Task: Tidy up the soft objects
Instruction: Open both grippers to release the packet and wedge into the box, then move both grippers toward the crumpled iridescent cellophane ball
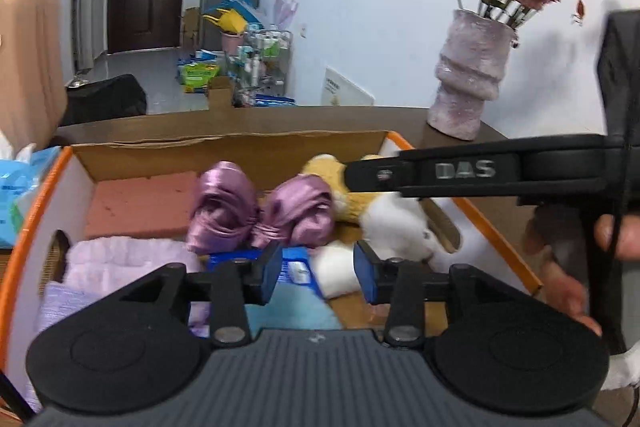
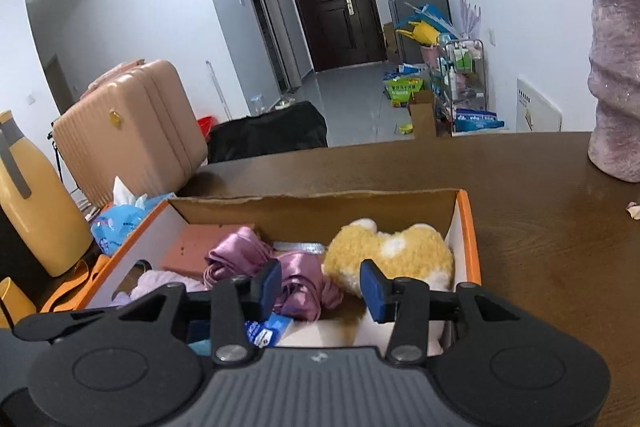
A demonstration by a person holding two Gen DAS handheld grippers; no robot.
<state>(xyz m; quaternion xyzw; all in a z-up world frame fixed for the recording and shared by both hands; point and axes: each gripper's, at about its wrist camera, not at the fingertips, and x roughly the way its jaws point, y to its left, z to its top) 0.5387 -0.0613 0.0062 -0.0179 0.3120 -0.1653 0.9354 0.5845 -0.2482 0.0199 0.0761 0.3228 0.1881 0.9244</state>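
Observation:
An orange-rimmed cardboard box [image 1: 224,143] [image 2: 468,227] on a brown table holds soft things: a yellow and white plush toy [image 1: 384,215] [image 2: 396,251], a purple satin cloth [image 1: 256,211] [image 2: 256,263], a pink sponge block [image 1: 140,207] [image 2: 196,247], a lilac towel [image 1: 116,263] and a light blue cloth [image 1: 292,307]. My left gripper [image 1: 316,271] is open and empty, hovering over the box's near part. My right gripper [image 2: 318,289] is open and empty above the plush toy and satin cloth; its finger [image 1: 472,173] reaches in from the right in the left wrist view.
A pink ridged vase with dried flowers [image 1: 472,75] [image 2: 616,87] stands on the table right of the box. A blue tissue pack [image 2: 120,223] and a yellow bottle [image 2: 36,207] are left of it. A pink suitcase [image 2: 132,131] stands behind.

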